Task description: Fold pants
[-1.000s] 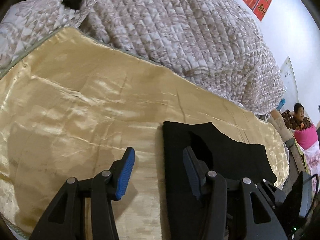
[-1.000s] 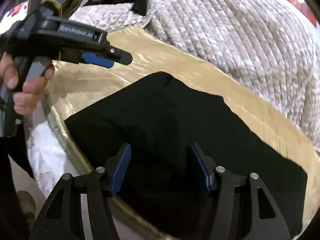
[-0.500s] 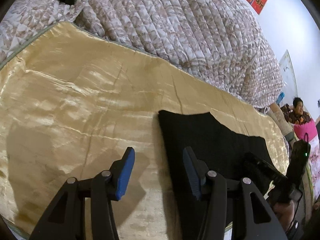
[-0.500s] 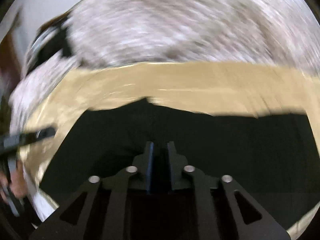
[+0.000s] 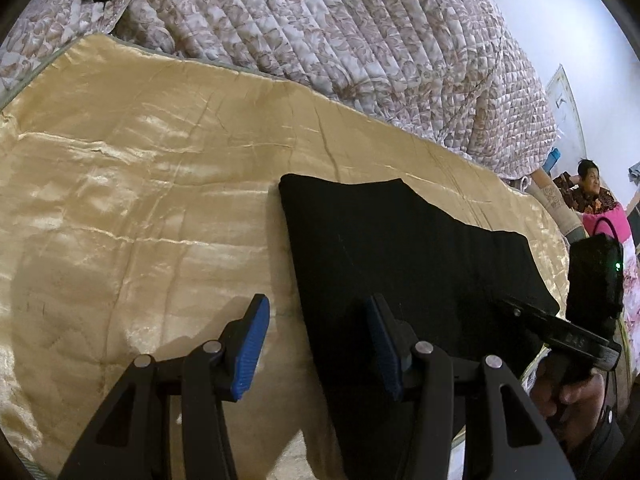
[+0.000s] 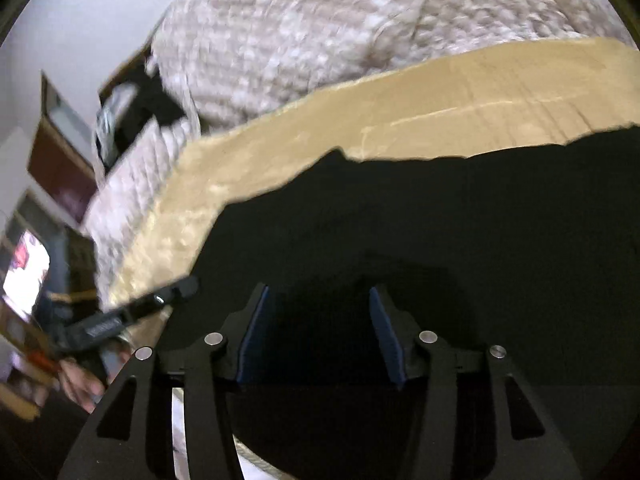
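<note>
While your right gripper (image 6: 316, 332) is reopening empty above the folded black pants (image 5: 400, 248), your left gripper (image 5: 316, 344) is hovering apart, straddling their edge.

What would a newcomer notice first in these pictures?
The black pants stand out first: a dark folded slab lying on the shiny gold sheet. Behind the sheet, a quilt with a brown floral pattern is heaped up. In front, the blue-padded left gripper hangs open over the pants' left edge, with nothing between its pads.
</note>
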